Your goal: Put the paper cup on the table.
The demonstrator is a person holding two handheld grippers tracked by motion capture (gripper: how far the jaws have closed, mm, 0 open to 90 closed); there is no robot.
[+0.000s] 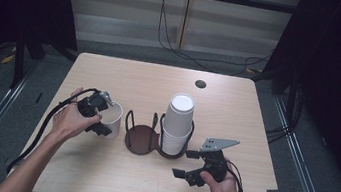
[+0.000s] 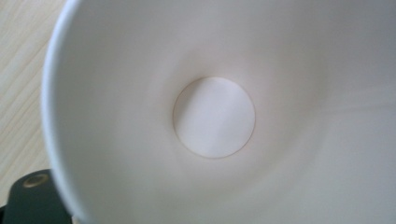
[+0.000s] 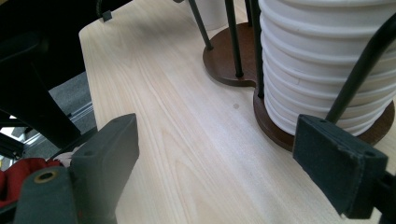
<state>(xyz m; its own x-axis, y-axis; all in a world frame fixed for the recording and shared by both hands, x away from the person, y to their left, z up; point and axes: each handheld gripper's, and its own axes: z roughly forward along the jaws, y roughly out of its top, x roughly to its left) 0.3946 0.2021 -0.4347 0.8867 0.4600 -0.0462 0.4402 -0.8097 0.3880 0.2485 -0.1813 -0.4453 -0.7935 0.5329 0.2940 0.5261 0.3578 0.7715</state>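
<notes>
We count one loose cup (image 1: 114, 118) standing upright on the table (image 1: 150, 80), just left of the holder (image 1: 141, 139), and one stack of cups (image 1: 177, 124) set upside down in the holder's right ring. The holder has two round wooden bases with black wire loops; its left one is bare. The stack's rims are too many and too close for us to count.

Our left gripper (image 1: 103, 114) is at the loose cup, tilted over its rim. Its own camera looks straight into the cup (image 2: 215, 116), down to the round bottom, with one jaw outside the wall at the lower left. Whether the pads press on the wall we cannot tell.

Our right gripper (image 1: 188, 164) rests low on the table, near the stack, jaws wide apart with bare table between them.

We see no brand, label or writing on anything.
</notes>
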